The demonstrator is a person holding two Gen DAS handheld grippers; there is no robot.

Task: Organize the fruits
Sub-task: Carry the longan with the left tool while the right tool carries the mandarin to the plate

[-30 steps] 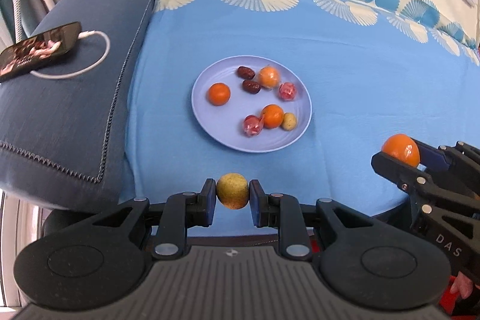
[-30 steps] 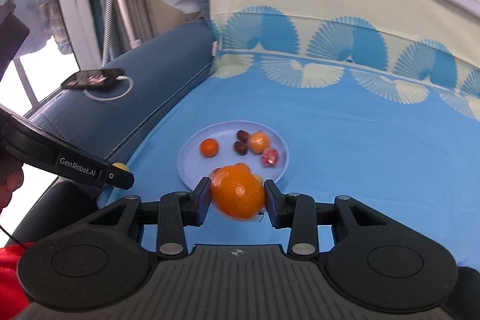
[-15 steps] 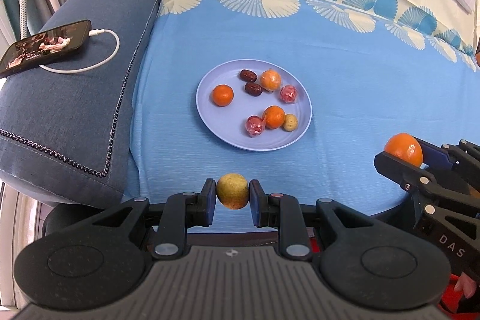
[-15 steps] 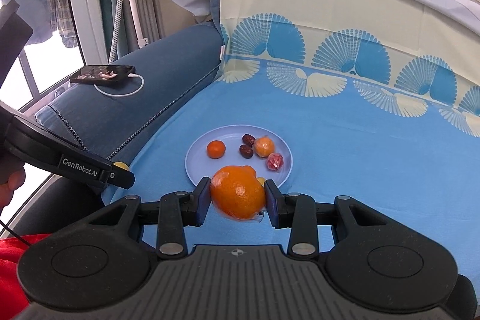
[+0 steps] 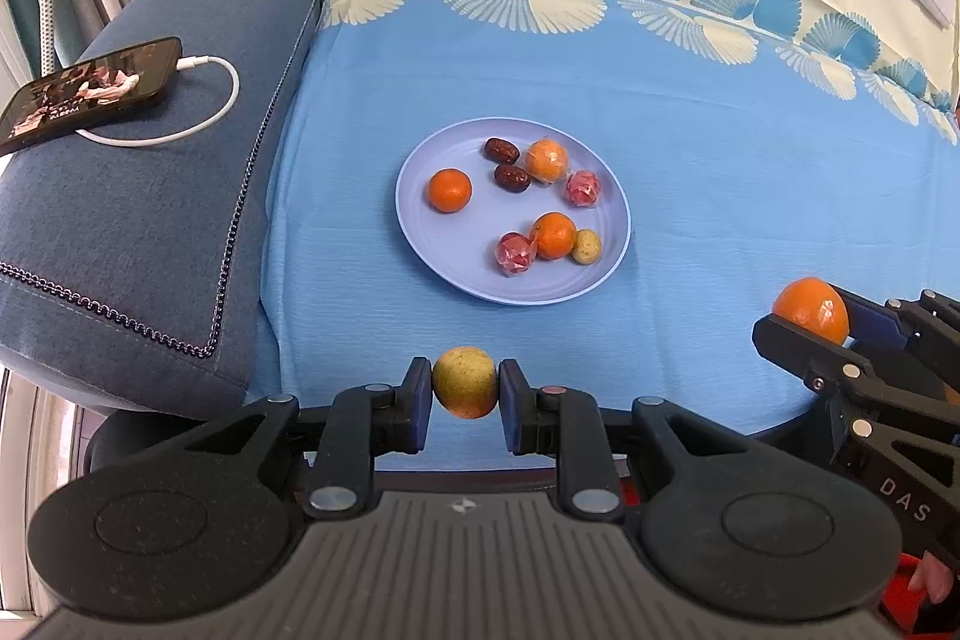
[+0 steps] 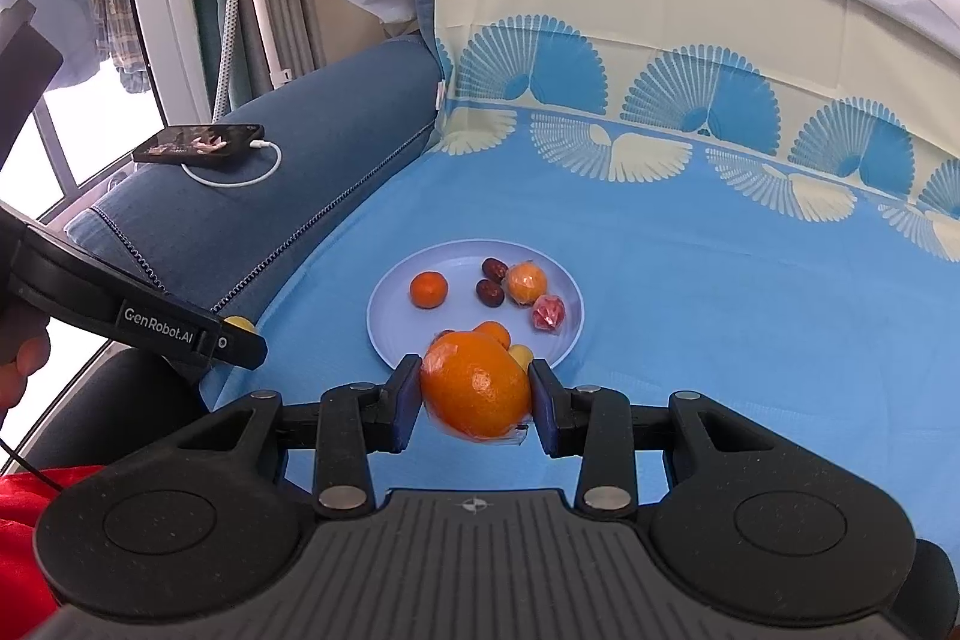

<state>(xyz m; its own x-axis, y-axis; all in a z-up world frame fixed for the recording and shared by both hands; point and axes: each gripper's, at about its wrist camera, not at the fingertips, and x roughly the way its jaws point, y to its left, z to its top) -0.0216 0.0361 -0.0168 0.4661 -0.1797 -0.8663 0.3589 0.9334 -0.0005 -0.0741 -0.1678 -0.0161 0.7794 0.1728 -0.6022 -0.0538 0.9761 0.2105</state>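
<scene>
Midway through sorting: the left gripper (image 5: 465, 385) clasps a yellow-green fruit (image 5: 465, 381) and the right gripper (image 6: 474, 391) a wrapped orange (image 6: 474, 385), both above the sheet (image 5: 720, 148), short of the plate (image 5: 432, 256) already bearing eight fruits

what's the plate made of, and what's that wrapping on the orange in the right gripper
Plate: likely plastic, pale lavender with a smooth satin sheen and faint concentric rings. Wrapping on the orange: thin clear plastic film, judging by glossy crinkles and a loose flap beneath the fruit.
</scene>
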